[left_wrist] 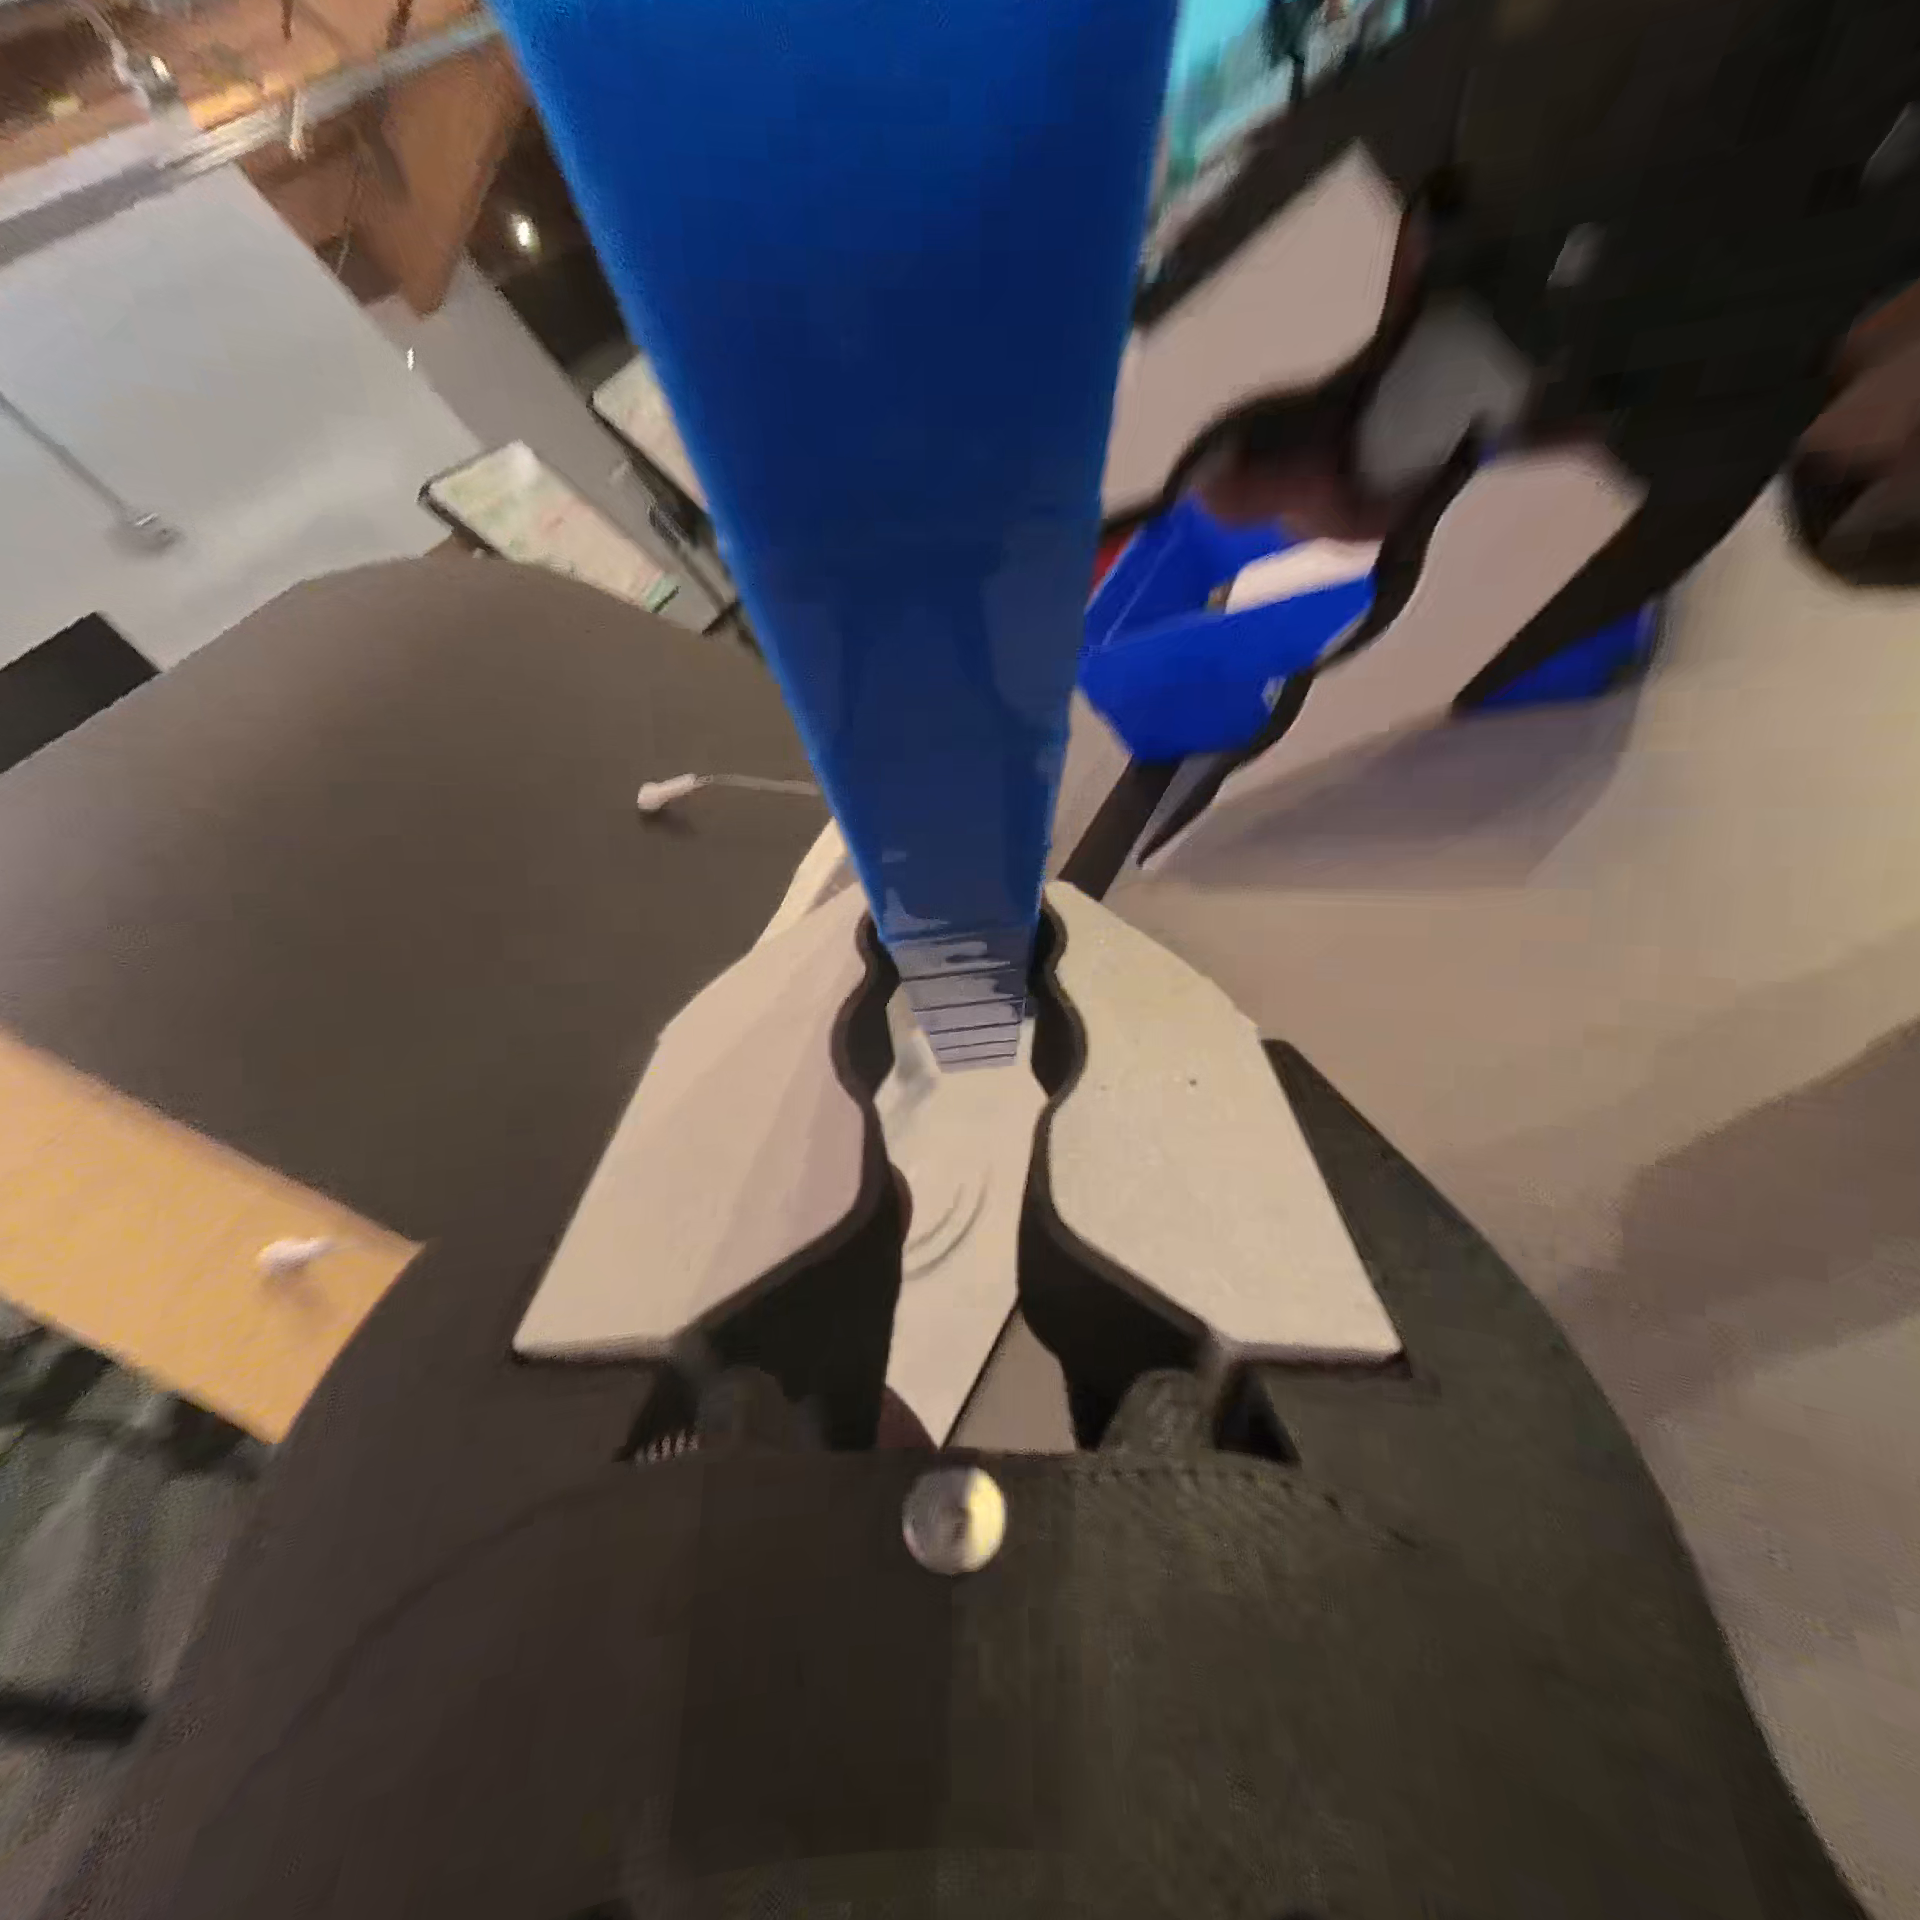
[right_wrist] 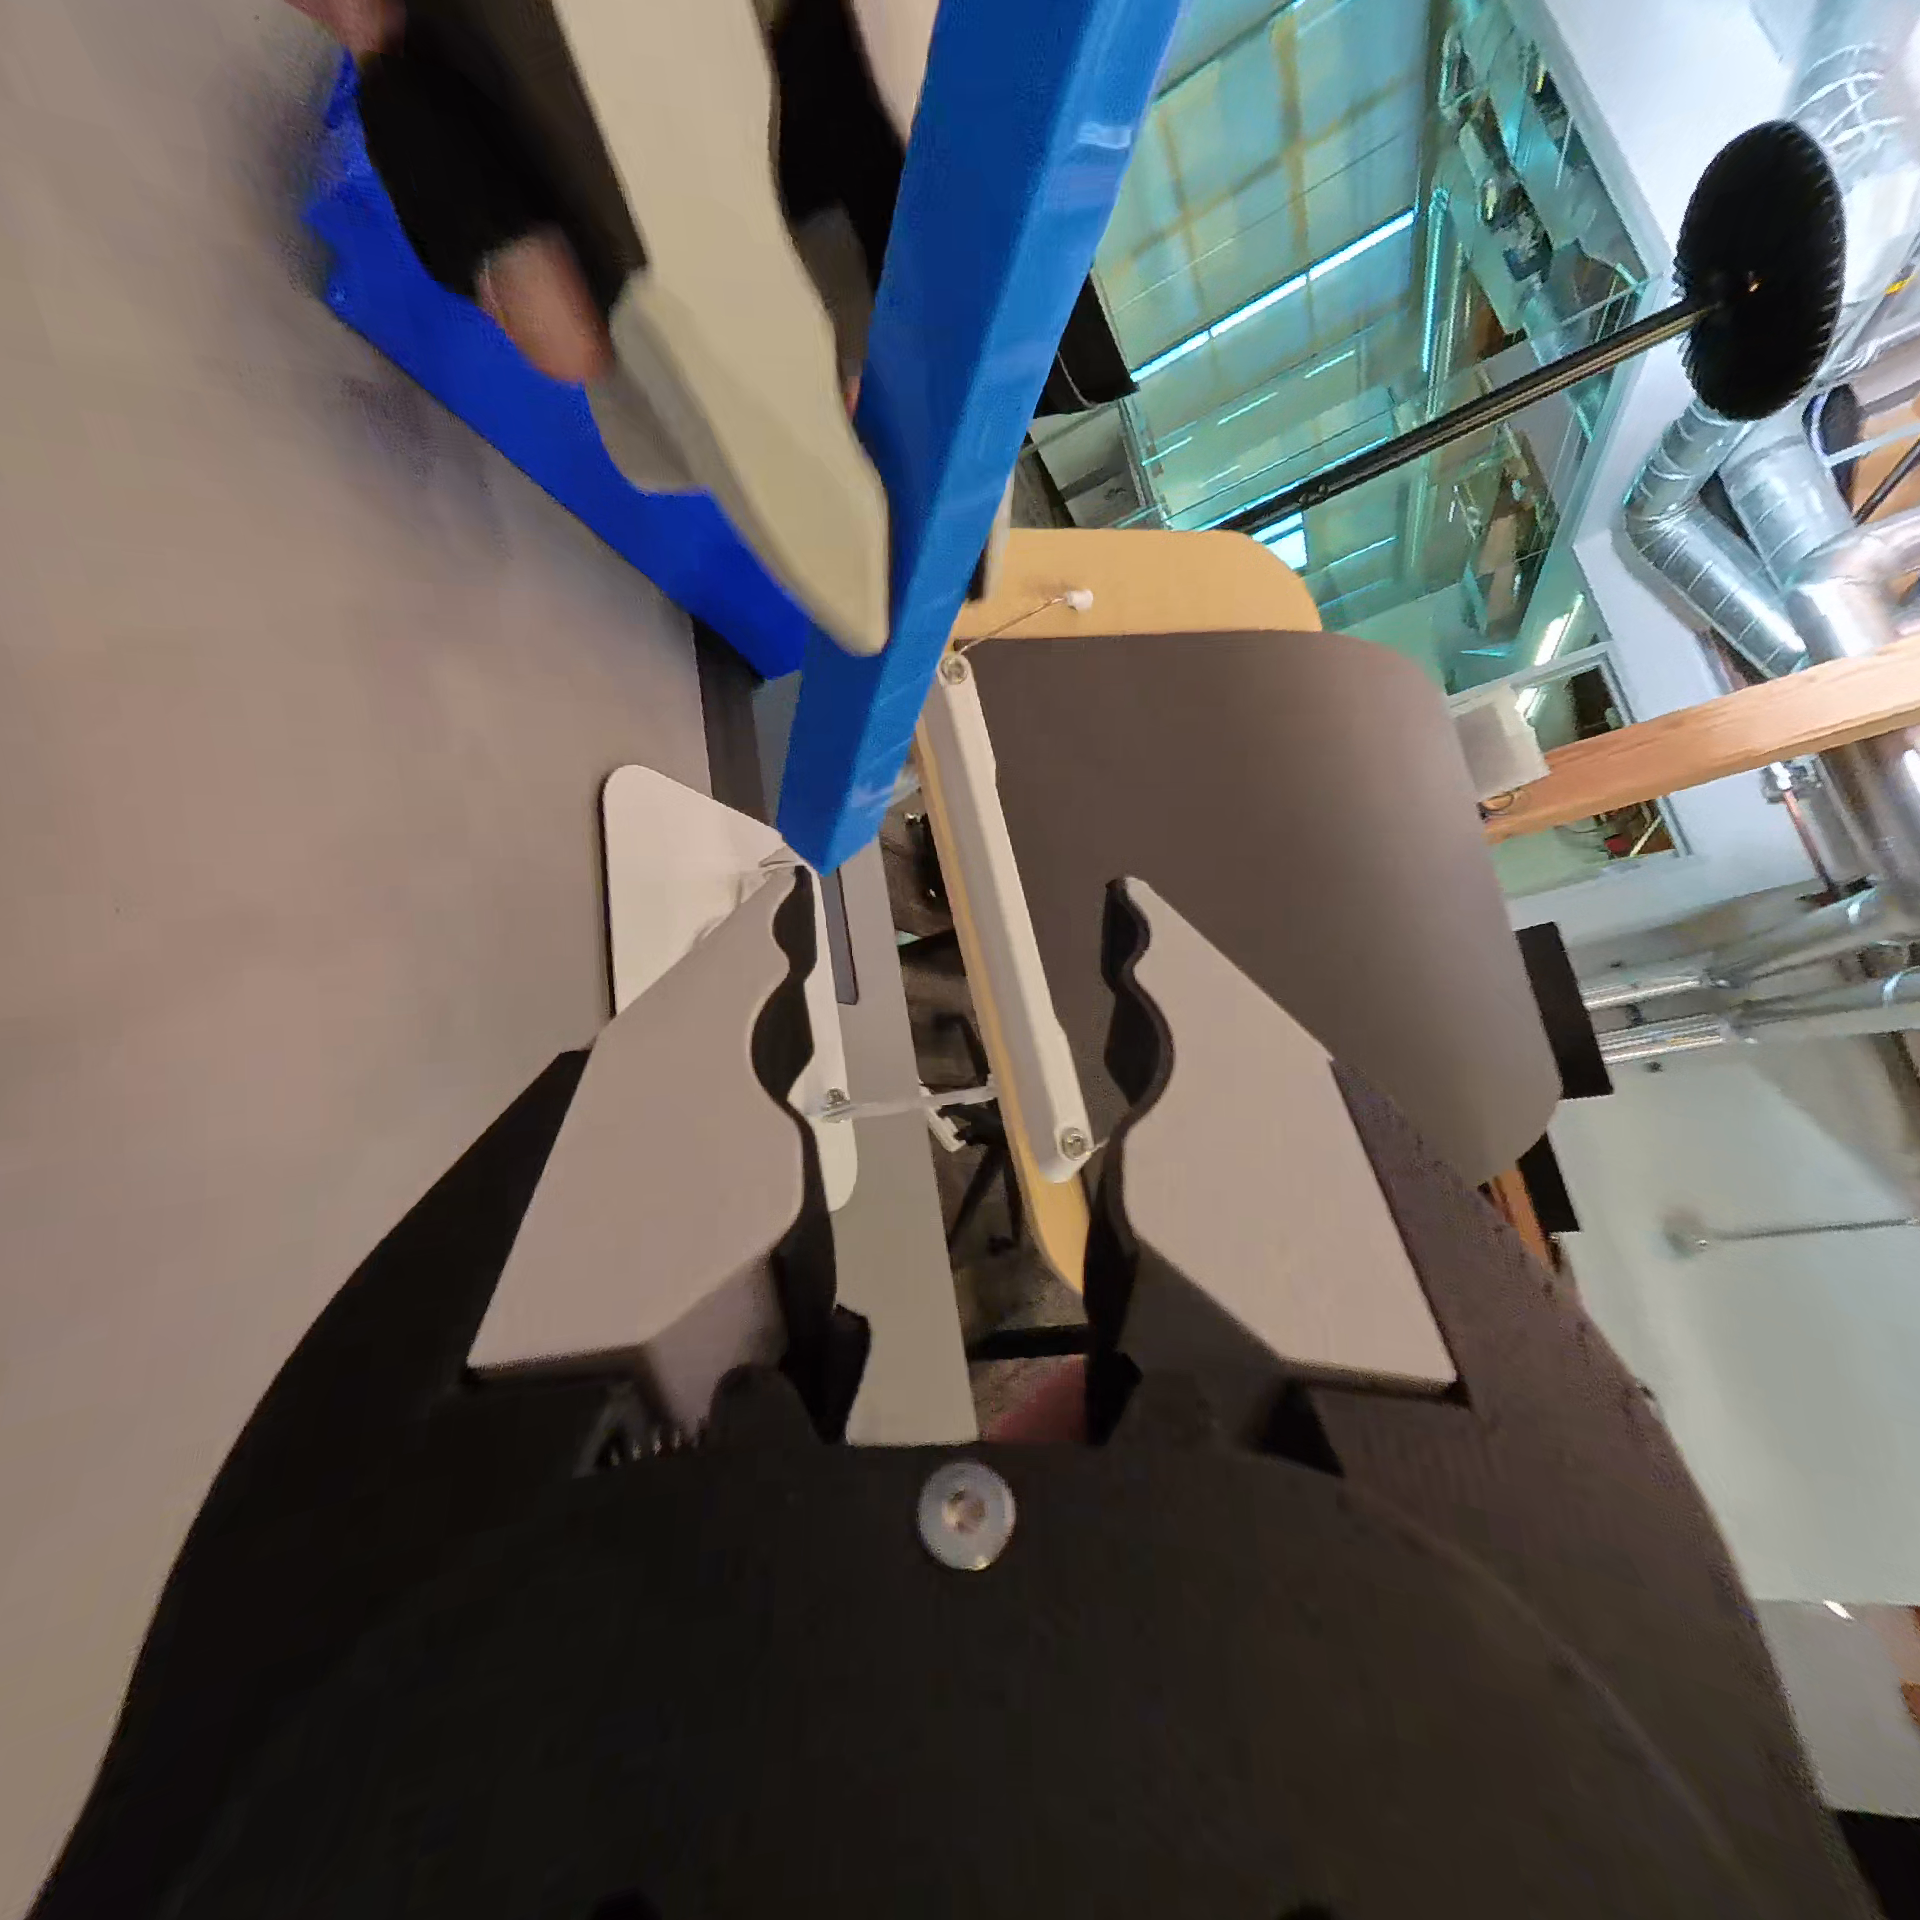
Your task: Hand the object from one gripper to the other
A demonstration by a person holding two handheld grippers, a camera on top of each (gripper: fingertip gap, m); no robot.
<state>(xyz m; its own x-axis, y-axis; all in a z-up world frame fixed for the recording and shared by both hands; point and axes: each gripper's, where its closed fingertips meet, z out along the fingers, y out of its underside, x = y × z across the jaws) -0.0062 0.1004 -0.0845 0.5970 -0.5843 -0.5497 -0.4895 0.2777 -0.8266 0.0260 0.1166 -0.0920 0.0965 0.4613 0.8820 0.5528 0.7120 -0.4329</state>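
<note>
Handover of a long blue bar (left_wrist: 862, 436), taken here as the landmark. In the left wrist view, the left gripper (left_wrist: 956, 977) has its grey fingers (left_wrist: 769, 1122) closed on the near end of the bar, whose stepped tip sits between the wavy black inner edges of the fingers; the bar runs away from the camera and out of the top of the picture. To the right of the bar, farther off and blurred, the right gripper (left_wrist: 1340, 582) appears over a blue bin (left_wrist: 1195, 665) that rests on the grey surface (left_wrist: 1455, 987). To the left of the bar lie a dark rounded panel (left_wrist: 364, 831) and a pale wooden board (left_wrist: 156, 1226). In the right wrist view, the right gripper (right_wrist: 961, 894) holds nothing: its fingers (right_wrist: 675, 1122) stand wide apart, and the free end of the bar (right_wrist: 935, 520) hangs just above the tip of the left-hand finger; whether the two touch cannot be told. The left gripper (right_wrist: 748, 416), blurred, lies against the bar higher up, with the blue bin (right_wrist: 499, 374) behind it.
</note>
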